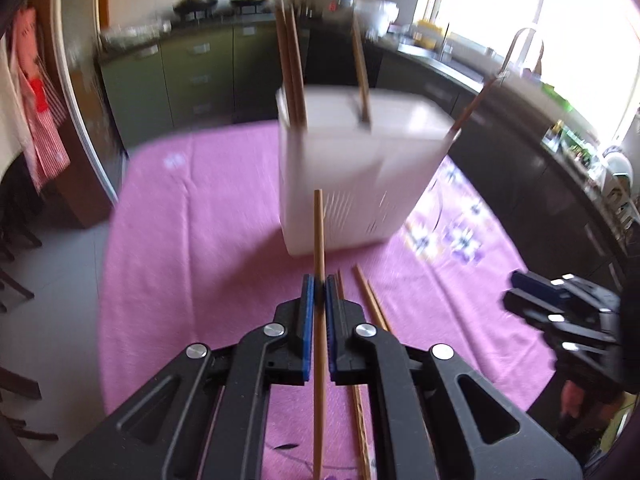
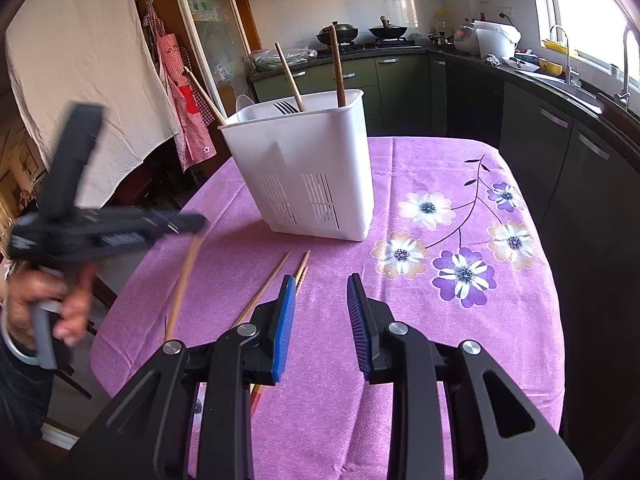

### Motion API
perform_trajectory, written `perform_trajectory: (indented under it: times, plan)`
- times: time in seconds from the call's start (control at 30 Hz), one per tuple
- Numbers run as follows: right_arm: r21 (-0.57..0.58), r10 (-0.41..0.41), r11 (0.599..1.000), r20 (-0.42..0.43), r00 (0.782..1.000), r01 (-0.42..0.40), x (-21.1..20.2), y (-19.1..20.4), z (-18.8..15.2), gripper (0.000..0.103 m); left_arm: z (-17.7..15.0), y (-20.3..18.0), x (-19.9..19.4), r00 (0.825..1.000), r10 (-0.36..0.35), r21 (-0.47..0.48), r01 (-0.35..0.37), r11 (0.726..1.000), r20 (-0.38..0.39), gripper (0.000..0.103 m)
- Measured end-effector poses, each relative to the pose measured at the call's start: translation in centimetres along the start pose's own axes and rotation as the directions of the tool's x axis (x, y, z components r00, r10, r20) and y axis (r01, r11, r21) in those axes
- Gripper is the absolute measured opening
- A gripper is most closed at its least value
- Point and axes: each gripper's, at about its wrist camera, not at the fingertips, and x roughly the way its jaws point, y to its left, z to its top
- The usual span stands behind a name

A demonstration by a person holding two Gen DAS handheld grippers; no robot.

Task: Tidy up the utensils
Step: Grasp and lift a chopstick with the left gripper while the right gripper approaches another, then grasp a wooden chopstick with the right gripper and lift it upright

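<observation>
Only right wrist view shows fork (image 2: 286, 107) inside white caddy (image 2: 304, 176). Left gripper (image 1: 319, 284) jaws clamped on chopstick (image 1: 318, 232); right gripper (image 2: 321, 290) jaws partly apart, empty.

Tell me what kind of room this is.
Most likely a home kitchen: two dark woks sit on a stove, a metal sink faucet stands by the window, and a white rice cooker rests on the dark countertop.

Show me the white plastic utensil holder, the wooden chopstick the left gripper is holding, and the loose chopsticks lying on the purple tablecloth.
White plastic utensil holder (image 2: 316, 168): right wrist view, on its front wall.
Wooden chopstick in the left gripper (image 1: 319, 232): left wrist view, on the shaft above the pads.
Loose chopsticks on the purple tablecloth (image 2: 267, 284): right wrist view, mid-shaft of the leftmost one.
</observation>
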Motion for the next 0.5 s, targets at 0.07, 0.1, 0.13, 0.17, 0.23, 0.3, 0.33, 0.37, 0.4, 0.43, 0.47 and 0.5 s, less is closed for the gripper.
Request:
perform_trajectory:
  times: [0.07, 0.1, 0.13, 0.17, 0.23, 0.3, 0.33, 0.37, 0.4, 0.43, 0.47, 0.5]
  plan:
    - [0.000, 0.000, 1.000, 0.001, 1.000, 0.000, 0.0, 0.1, 0.0, 0.027, 0.1, -0.1, -2.3, 0.999, 0.003, 0.005, -0.004, 1.000, 0.049, 0.005]
    - [-0.001, 0.001, 1.000, 0.001, 1.000, -0.001, 0.0, 0.1, 0.1, 0.027, 0.0, -0.2, -3.5, 0.997, 0.006, 0.009, -0.007, 1.000, 0.076, 0.005]
    - [-0.003, 0.002, 1.000, -0.001, 1.000, -0.002, 0.0, 0.2, 0.1, 0.027, 0.1, -0.2, -4.3, 0.996, 0.009, 0.011, -0.011, 1.000, 0.094, 0.006]
    - [-0.004, 0.004, 1.000, -0.002, 1.000, -0.004, 0.1, 0.3, 0.1, 0.027, 0.0, 0.0, -4.8, 0.994, 0.012, 0.016, -0.014, 1.000, 0.106, 0.005]
    - [-0.005, 0.008, 1.000, -0.009, 1.000, -0.008, 0.3, 0.4, 0.1, 0.027, -0.2, -0.2, -5.6, 0.992, 0.017, 0.026, -0.021, 0.999, 0.122, 0.005]
    - [-0.002, 0.016, 1.000, -0.029, 0.999, -0.016, 1.1, 0.3, 0.2, 0.029, -0.6, 0.0, -6.3, 0.991, 0.020, 0.031, -0.024, 0.999, 0.132, 0.005]
    - [0.002, 0.021, 1.000, -0.044, 0.999, -0.021, 1.6, 0.2, 0.2, 0.029, -0.8, -0.1, -6.5, 0.990, 0.026, 0.035, -0.031, 0.999, 0.138, 0.005]
    - [0.009, 0.027, 1.000, -0.068, 0.997, -0.027, 2.4, 0.1, 0.1, 0.029, -1.1, -0.1, -6.8, 0.989, 0.029, 0.037, -0.035, 0.999, 0.146, 0.005]
    - [0.015, 0.032, 0.999, -0.085, 0.996, -0.030, 3.0, -0.1, 0.1, 0.029, -1.4, 0.0, -7.2, 0.988, 0.025, 0.039, -0.031, 0.999, 0.151, 0.005]
    - [0.024, 0.038, 0.999, -0.116, 0.993, -0.035, 4.1, -0.3, 0.1, 0.029, -1.8, -0.2, -7.7, 0.987, 0.023, 0.040, -0.030, 0.999, 0.158, 0.005]
    - [0.031, 0.045, 0.999, -0.149, 0.988, -0.041, 5.3, -0.5, 0.1, 0.029, -2.1, -0.2, -8.0, 0.986, 0.025, 0.042, -0.032, 0.999, 0.163, 0.005]
    - [0.034, 0.048, 0.999, -0.169, 0.984, -0.042, 6.0, -0.6, 0.1, 0.029, -2.3, -0.2, -8.2, 0.985, 0.029, 0.046, -0.037, 0.998, 0.168, 0.005]
